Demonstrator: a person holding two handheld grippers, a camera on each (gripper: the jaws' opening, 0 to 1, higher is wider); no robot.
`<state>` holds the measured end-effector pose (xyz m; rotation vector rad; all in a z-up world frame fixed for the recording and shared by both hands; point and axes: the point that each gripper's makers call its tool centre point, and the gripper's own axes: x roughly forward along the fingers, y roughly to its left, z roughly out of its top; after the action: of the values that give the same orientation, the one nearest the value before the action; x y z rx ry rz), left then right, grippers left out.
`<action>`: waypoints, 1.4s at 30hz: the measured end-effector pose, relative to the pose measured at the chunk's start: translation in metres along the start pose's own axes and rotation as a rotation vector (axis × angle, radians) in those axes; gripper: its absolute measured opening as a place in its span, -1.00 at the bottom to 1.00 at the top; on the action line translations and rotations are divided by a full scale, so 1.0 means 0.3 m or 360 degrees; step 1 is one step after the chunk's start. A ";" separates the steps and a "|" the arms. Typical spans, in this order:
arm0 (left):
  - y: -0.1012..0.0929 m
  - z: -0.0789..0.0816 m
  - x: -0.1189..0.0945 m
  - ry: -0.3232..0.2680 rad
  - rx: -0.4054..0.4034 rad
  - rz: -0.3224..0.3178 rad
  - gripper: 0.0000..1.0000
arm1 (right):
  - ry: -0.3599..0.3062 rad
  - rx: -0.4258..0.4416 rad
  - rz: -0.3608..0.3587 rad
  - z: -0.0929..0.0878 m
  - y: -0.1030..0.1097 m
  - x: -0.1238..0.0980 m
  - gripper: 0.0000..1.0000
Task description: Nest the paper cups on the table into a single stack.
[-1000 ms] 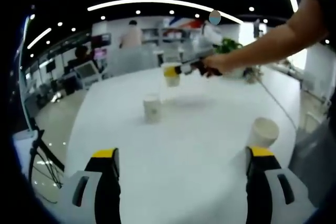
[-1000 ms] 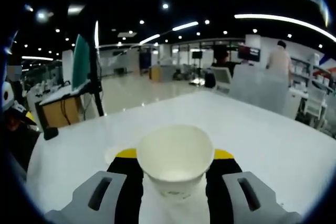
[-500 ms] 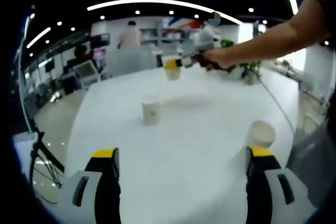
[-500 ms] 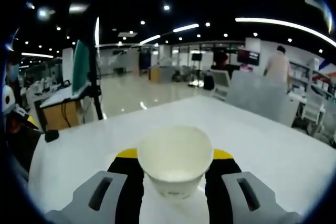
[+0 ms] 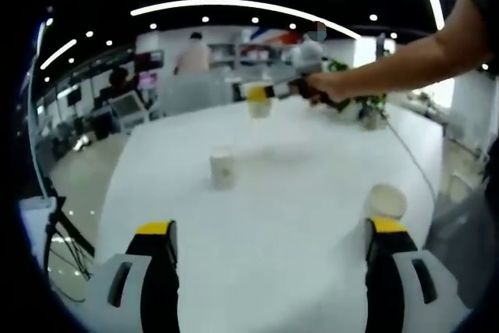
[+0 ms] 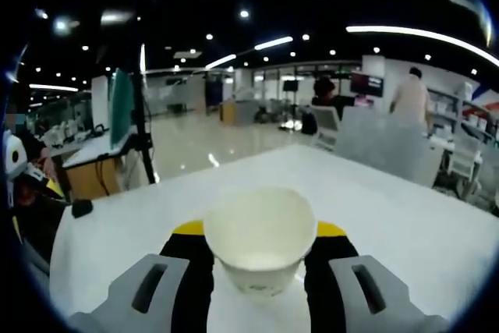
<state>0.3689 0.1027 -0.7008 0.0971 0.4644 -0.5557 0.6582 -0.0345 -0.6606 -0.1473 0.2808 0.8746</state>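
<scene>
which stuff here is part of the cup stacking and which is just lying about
Job: held cup in the right tool; middle cup; near cup; open left tool; white table.
Lying about: potted plant; monitor stand.

Large white round-edged table (image 5: 296, 216), smooth plain top; one small white paper cup (image 5: 222, 168) stands upright near its middle; a second white paper cup (image 5: 386, 201) stands upright well apart, toward the table's right edge.
</scene>
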 end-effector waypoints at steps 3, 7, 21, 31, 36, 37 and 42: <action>-0.002 -0.001 0.006 -0.0016 0.0024 -0.0012 0.98 | -0.0004 -0.0001 0.0000 -0.003 0.014 -0.020 -0.16; -0.013 -0.008 0.015 -0.0017 0.0023 -0.0032 0.98 | 0.0002 -0.0013 -0.0002 -0.008 0.036 -0.066 -0.17; -0.023 0.025 -0.012 -0.0058 0.0032 -0.0039 0.98 | -0.0019 -0.0006 0.0025 0.001 0.079 -0.159 -0.16; -0.041 0.018 -0.033 -0.0061 0.0003 -0.0028 0.98 | -0.0016 0.0016 0.0025 -0.005 0.125 -0.236 -0.16; -0.066 0.012 -0.036 -0.0061 0.0009 -0.0024 0.98 | -0.0021 0.0037 0.0024 -0.011 0.144 -0.267 -0.16; -0.072 0.013 -0.037 -0.0056 0.0013 -0.0030 0.98 | -0.0020 0.0032 0.0026 -0.012 0.150 -0.272 -0.16; -0.091 0.033 -0.034 -0.0062 0.0053 -0.0069 0.98 | -0.0034 0.0043 0.0012 -0.004 0.170 -0.309 -0.16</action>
<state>0.3508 0.0826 -0.6863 0.1081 0.4201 -0.6067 0.5622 -0.0706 -0.6345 -0.1117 0.2736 0.8788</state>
